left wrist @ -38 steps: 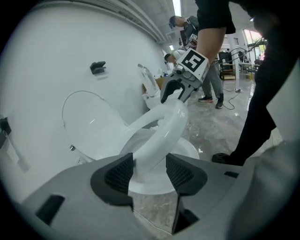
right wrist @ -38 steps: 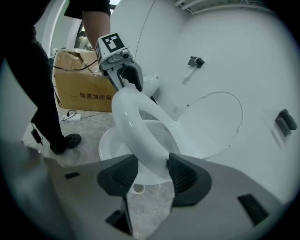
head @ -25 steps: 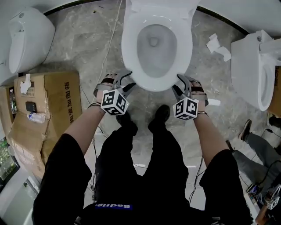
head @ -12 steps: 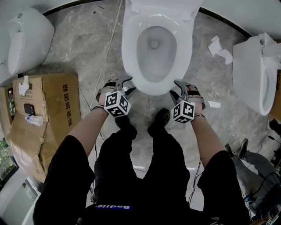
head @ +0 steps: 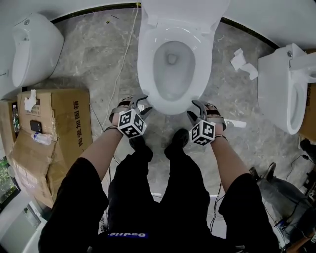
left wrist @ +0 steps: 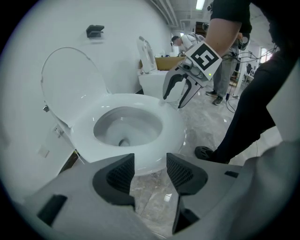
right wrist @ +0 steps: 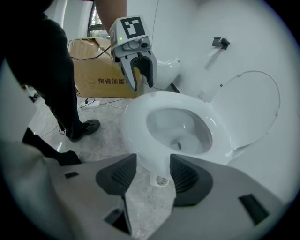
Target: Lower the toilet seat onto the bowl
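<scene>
A white toilet bowl [head: 173, 59] stands at the top middle of the head view, with its seat [head: 180, 11] raised against the wall. The left gripper view shows that seat [left wrist: 70, 82] upright behind the bowl [left wrist: 131, 124]; in the right gripper view the seat [right wrist: 255, 105] stands up behind the bowl [right wrist: 178, 124]. My left gripper [head: 139, 102] hangs open beside the bowl's front left rim, holding nothing. My right gripper [head: 193, 109] is open by the front right rim, also with nothing in it. Neither touches the bowl.
A cardboard box [head: 54, 128] with a bottle and phone on it sits at the left. White fixtures stand at far left [head: 34, 47] and far right [head: 281, 89]. Paper scraps [head: 243, 60] and a cable [head: 121, 64] lie on the marble floor. My shoes [head: 177, 139] are just before the bowl.
Both grippers have drifted slightly inward and back toward me in front of the bowl. The seat is still upright.
</scene>
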Available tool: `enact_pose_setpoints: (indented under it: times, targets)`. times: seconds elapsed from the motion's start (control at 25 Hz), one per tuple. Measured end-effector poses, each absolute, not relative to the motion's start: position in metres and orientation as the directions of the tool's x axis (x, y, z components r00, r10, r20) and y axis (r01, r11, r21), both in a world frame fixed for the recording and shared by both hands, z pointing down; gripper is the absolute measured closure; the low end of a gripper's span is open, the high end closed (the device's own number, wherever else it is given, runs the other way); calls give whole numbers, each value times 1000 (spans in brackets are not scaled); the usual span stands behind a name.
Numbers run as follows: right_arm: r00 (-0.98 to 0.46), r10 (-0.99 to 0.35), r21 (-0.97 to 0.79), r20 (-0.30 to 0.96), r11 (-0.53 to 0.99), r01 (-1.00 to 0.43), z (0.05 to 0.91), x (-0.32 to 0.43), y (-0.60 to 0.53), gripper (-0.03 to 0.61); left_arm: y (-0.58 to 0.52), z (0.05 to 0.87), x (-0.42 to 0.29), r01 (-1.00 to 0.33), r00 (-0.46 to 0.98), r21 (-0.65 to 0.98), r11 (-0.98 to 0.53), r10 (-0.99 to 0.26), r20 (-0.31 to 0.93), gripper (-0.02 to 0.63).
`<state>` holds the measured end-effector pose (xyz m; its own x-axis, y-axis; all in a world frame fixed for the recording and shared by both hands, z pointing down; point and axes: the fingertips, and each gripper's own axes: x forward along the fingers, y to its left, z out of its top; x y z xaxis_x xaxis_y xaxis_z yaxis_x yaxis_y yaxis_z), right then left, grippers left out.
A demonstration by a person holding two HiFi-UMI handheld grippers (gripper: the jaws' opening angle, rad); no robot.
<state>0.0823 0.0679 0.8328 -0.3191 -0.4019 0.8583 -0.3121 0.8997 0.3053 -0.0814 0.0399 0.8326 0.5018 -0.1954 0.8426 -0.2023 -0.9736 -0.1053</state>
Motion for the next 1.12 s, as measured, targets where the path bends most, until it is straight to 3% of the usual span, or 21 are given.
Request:
enact_pose_setpoints:
  times: [0.4, 0.88, 1.12]
  targets:
    - [-370, -487, 181, 791, 764, -619, 683, 67, 61, 364, 37, 691, -72, -416, 591, 5, -909, -266, 761, 397]
    - [-439, -600, 69, 669, 638, -767, 489, 36, 64, 434, 58, 496, -53, -576, 680, 120, -809, -392, 620, 450]
    - [-467, -701, 5, 540, 557, -831, 407, 35, 56, 465, 49, 403, -50, -656, 711, 177, -734, -522, 470, 477]
